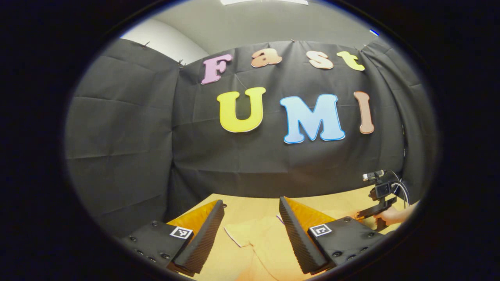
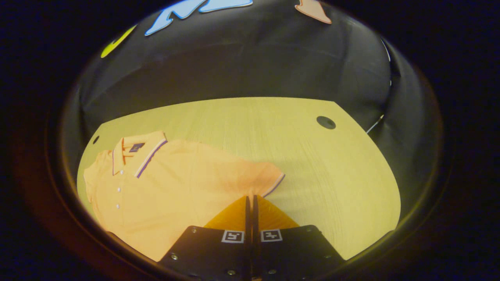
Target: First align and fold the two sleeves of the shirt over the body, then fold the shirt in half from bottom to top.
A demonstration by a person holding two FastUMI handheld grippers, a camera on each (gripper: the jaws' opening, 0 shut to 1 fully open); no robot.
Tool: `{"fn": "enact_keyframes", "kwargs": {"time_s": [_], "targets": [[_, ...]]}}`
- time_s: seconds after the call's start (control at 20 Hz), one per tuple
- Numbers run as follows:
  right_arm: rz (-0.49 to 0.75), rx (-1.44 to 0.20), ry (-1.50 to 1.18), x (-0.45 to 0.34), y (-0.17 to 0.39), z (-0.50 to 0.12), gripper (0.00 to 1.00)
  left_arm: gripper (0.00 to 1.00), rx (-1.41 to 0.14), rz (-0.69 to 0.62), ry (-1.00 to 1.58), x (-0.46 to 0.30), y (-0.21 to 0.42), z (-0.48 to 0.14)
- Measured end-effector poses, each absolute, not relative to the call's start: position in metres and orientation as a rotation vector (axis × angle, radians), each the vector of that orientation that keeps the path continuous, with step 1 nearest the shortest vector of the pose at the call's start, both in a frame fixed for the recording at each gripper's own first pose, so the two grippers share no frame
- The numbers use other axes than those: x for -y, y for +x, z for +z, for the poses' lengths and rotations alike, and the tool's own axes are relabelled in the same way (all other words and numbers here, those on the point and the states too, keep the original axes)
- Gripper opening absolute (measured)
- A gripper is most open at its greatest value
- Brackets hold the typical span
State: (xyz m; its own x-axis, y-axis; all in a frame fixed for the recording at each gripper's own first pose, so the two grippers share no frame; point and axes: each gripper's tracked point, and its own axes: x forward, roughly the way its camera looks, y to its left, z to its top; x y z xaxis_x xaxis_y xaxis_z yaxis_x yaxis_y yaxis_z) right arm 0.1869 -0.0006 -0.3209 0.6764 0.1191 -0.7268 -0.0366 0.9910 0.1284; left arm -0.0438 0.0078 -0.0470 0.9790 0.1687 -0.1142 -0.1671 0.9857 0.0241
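Left claw (image 1: 252,234): fingers spread wide, nothing between them. It is raised and faces the booth wall, with the pale wooden table (image 1: 336,203) below. Between the fingers, part of the orange polo shirt (image 1: 254,238) lies on the table; its pale edge, apparently a sleeve end, shows there. At the far right of the left gripper view, a hand (image 1: 394,214) holds the other gripper low over the table.

Right claw (image 2: 250,205): fingers pressed together, tips at the end of the shirt's near sleeve (image 2: 269,177). Whether cloth is pinched between them cannot be told.

In the right gripper view the shirt lies flat and face up on the left part of the table, collar (image 2: 134,154) toward the far left, button placket visible, sleeve extended toward the claw. The sleeve is not folded over the body. A round dark hole (image 2: 325,122) sits in the table's far right area, well apart from the shirt.
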Motion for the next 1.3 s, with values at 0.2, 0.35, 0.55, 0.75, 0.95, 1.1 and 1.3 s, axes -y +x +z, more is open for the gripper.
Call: {"fn": "enact_keyframes", "kwargs": {"time_s": [0.2,0.35,0.55,0.75,0.95,1.1,1.3], "targets": [[0.15,-0.725,0.025,-0.021,0.188,-0.287,0.01,0.94,-0.122,0.173,0.001,-0.01,-0.044,-0.052],[0.222,-0.696,-0.037,-0.042,0.183,-0.276,0.01,0.94,-0.123,0.173,-0.007,-0.011,-0.043,-0.055],[0.314,-0.686,-0.111,-0.069,0.175,-0.276,0.01,0.94,-0.124,0.181,-0.013,-0.013,-0.043,-0.056],[0.388,-0.69,-0.153,-0.093,0.167,-0.283,0.03,0.94,-0.136,0.198,-0.022,-0.019,-0.046,-0.063],[0.433,-0.692,-0.19,-0.104,0.161,-0.287,0.06,0.94,-0.148,0.223,-0.021,-0.024,-0.051,-0.069],[0.461,-0.712,-0.163,-0.108,0.154,-0.286,0.1,0.94,-0.157,0.238,-0.024,-0.024,-0.053,-0.074],[0.486,-0.709,-0.107,-0.109,0.15,-0.274,0.5,0.94,-0.169,0.251,-0.026,-0.021,-0.047,-0.084]]}}
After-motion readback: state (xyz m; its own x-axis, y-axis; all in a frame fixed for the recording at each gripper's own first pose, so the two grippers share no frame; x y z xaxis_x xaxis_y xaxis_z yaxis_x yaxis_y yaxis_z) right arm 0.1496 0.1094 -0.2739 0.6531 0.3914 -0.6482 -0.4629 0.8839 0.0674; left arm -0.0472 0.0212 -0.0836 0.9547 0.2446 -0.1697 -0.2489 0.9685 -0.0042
